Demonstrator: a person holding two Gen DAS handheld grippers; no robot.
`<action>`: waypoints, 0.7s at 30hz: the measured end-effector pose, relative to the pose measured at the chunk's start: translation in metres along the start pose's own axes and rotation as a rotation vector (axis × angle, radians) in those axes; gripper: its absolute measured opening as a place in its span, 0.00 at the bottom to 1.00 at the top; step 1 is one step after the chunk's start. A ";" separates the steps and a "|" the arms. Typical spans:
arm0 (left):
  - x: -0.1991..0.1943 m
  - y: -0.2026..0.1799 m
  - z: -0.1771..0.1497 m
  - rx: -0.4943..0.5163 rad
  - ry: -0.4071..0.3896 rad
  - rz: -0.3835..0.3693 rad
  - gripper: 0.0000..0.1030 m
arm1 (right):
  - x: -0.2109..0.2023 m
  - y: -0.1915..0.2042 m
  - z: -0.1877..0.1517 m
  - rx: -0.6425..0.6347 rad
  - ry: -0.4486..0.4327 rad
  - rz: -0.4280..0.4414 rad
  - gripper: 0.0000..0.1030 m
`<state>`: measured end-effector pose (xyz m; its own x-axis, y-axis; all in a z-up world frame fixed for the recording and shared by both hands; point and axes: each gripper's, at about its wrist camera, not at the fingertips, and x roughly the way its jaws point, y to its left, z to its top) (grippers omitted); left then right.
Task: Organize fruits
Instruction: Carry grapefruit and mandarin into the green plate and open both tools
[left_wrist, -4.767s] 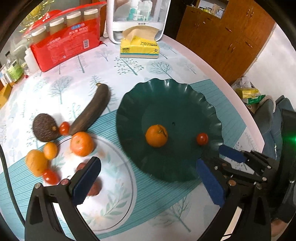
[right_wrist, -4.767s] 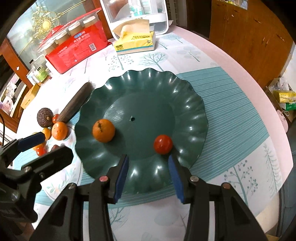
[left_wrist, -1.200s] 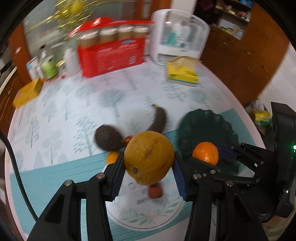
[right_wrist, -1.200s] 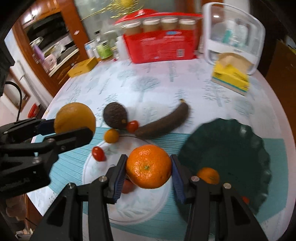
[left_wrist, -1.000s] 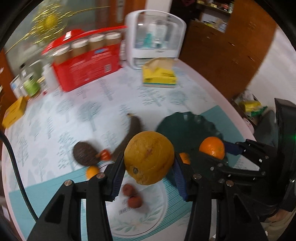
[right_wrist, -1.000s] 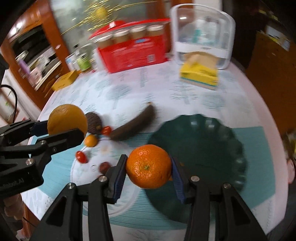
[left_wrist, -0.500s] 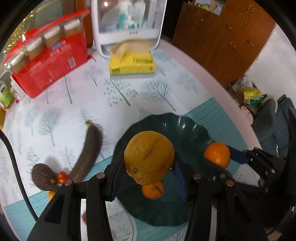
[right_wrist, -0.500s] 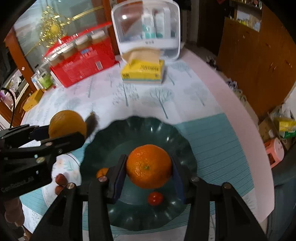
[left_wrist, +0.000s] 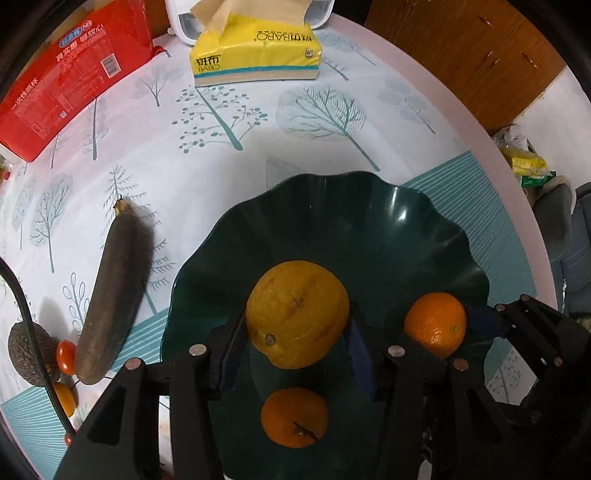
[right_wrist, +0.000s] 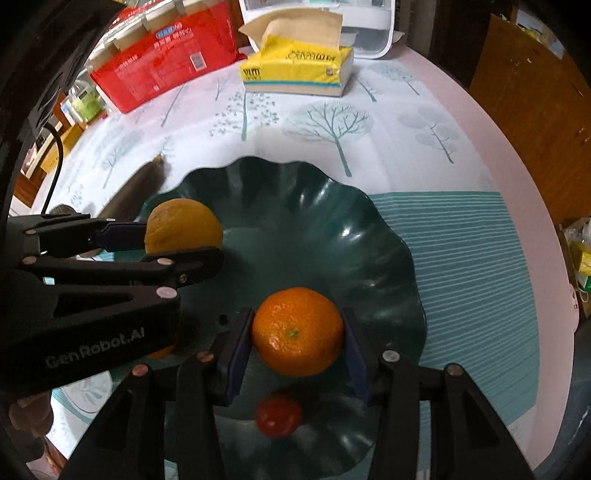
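Oranges filled both tools: left tool (left_wrist: 297, 345) clamped the yellowish orange (left_wrist: 297, 314), right tool (right_wrist: 295, 349) clamped the mandarin (right_wrist: 297, 336), mid-frame over the green plate (right_wrist: 384, 236).

This is a home dining room. A round table under a white, tree-printed tablecloth (left_wrist: 229, 122) with a pink rim carries household goods at its far edge: a yellow soft-pack of facial tissues (left_wrist: 255, 50), a red plastic-wrapped pack of paper cups (left_wrist: 70, 77) and a white plastic lidded storage box (right_wrist: 314, 22). Brown wooden cabinet doors (left_wrist: 469, 51) stand beyond the table's right edge, and a dark green scalloped fruit plate (left_wrist: 369, 229) sits on a teal striped placemat (right_wrist: 465, 266).
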<state>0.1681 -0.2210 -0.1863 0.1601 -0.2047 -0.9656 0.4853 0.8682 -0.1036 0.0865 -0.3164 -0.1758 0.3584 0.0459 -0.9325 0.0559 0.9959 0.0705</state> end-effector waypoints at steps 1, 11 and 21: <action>0.000 0.000 0.000 0.002 0.000 0.006 0.60 | 0.002 -0.001 -0.002 -0.003 0.006 0.002 0.47; 0.000 0.012 -0.009 -0.068 0.057 -0.012 0.90 | 0.004 -0.006 -0.003 0.035 0.000 0.037 0.55; -0.016 0.013 -0.015 -0.080 0.024 -0.008 0.94 | -0.005 -0.004 -0.009 0.056 -0.013 0.012 0.61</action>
<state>0.1592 -0.1992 -0.1754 0.1352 -0.2011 -0.9702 0.4160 0.9002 -0.1286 0.0764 -0.3202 -0.1749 0.3711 0.0564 -0.9269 0.1038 0.9894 0.1017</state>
